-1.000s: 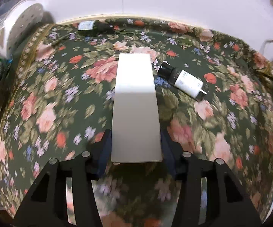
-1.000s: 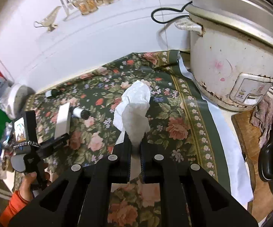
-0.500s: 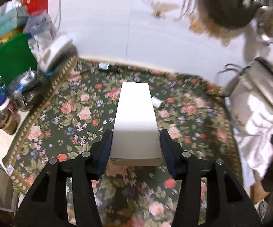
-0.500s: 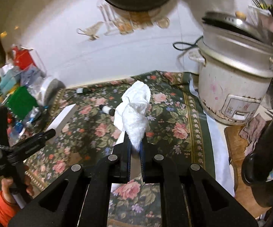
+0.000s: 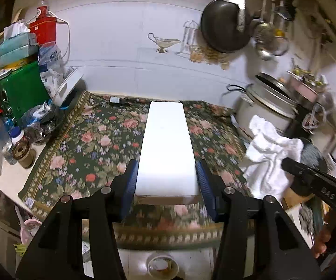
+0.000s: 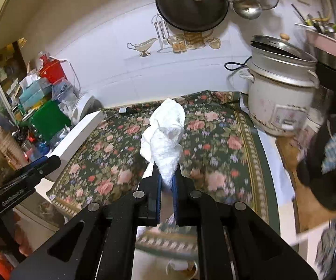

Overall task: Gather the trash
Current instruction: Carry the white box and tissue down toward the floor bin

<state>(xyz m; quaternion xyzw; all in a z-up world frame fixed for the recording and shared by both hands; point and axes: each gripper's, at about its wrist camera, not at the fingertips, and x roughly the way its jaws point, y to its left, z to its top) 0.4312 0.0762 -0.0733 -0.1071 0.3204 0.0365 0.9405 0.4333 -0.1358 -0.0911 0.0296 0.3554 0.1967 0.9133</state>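
Left gripper (image 5: 166, 182): you have it clamped on the near end of a long white box (image 5: 166, 149), blue pads pressing both long sides.
White box: it juts forward along the fingers, lifted clear above the floral cloth (image 5: 93, 144); it also shows at the left in the right wrist view.
Right gripper (image 6: 166, 184): your fingers are pinched tight on the lower end of a crumpled white tissue (image 6: 165, 137).
Tissue: it stands up out of the jaws, held in the air over the cloth.
Surroundings: rice cooker (image 6: 282, 95) at the cloth's right edge; a small dark bottle (image 5: 119, 99) lying by the back wall.
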